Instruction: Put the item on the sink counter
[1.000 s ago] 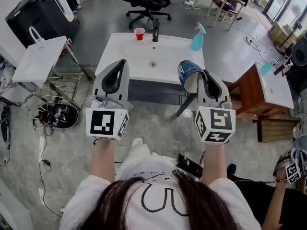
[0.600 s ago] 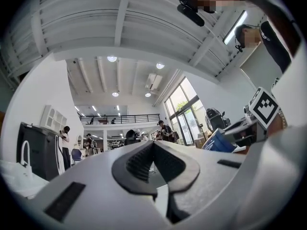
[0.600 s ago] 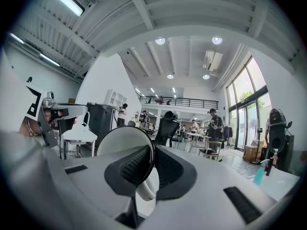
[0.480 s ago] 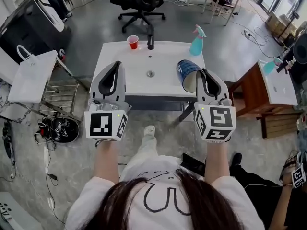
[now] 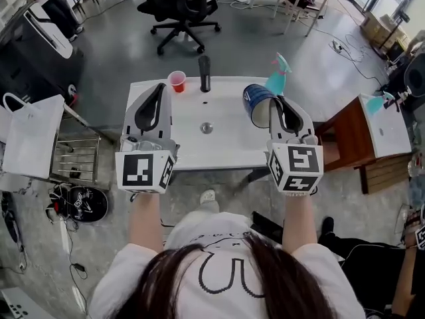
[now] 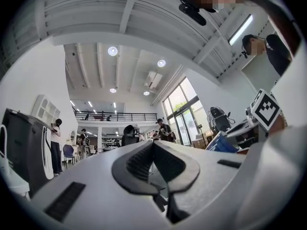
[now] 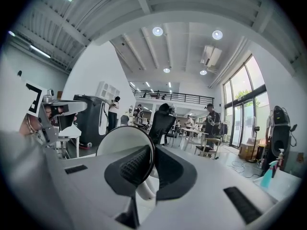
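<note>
A blue cup [image 5: 255,104] with a white inside lies tilted on its side in my right gripper [image 5: 275,106], whose jaws are shut on its rim wall. It hangs above the right part of the white sink counter [image 5: 229,148]. In the right gripper view the cup's round white mouth [image 7: 120,138] sits left of the jaws of the right gripper [image 7: 152,159]. My left gripper [image 5: 157,93] is shut and empty over the counter's left part; in the left gripper view the left gripper [image 6: 153,150] has its pads touching, and the blue cup [image 6: 221,143] shows at the right.
On the counter's back edge stand a red cup [image 5: 176,80], a dark faucet [image 5: 204,73] and a teal spray bottle [image 5: 276,78]. The drain [image 5: 206,127] is mid-basin. A wooden side table [image 5: 342,138] is right, a white paper bag [image 5: 26,138] left, an office chair [image 5: 179,5] behind.
The person has stepped toward the sink; both grippers have gone from in front of the counter to above it. The right gripper still holds the cup, and the left stays shut.
</note>
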A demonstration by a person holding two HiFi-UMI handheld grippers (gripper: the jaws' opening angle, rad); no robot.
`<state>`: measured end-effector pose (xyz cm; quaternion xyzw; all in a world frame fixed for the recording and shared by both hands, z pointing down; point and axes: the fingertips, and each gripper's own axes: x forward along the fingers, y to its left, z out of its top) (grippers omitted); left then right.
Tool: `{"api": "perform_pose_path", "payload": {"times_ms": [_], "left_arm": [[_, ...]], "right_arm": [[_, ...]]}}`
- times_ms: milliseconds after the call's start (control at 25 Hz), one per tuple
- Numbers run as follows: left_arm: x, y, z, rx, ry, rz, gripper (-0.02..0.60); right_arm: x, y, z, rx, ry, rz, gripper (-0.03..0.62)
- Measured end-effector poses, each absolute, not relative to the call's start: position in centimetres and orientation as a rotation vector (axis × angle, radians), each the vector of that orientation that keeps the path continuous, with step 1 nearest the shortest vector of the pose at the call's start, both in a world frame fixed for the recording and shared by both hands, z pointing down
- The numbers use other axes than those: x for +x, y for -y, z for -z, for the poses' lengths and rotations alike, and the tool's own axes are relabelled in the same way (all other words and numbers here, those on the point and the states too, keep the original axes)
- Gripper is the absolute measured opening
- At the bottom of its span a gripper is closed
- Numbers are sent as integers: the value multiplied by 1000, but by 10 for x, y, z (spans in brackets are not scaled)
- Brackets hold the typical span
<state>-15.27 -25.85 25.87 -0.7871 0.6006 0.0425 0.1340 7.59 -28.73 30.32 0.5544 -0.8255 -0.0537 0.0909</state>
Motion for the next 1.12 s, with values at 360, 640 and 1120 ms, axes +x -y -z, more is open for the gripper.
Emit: {"api": "perform_pose_path", "payload": {"times_ms": [360,640,1120], "left_arm": [[-177,346,-268,-2360,-1712,-128,9],[-187,383,-284,-2402,-1732,-111,9],[-181,425,-317,-2416,-1808,-19,9]], "right_arm": [[64,376,-326,1655,2348,27,52],[57,426,-354,1565,2296,-82,52],[45,502,-428,1287,2189,-273,52]]}}
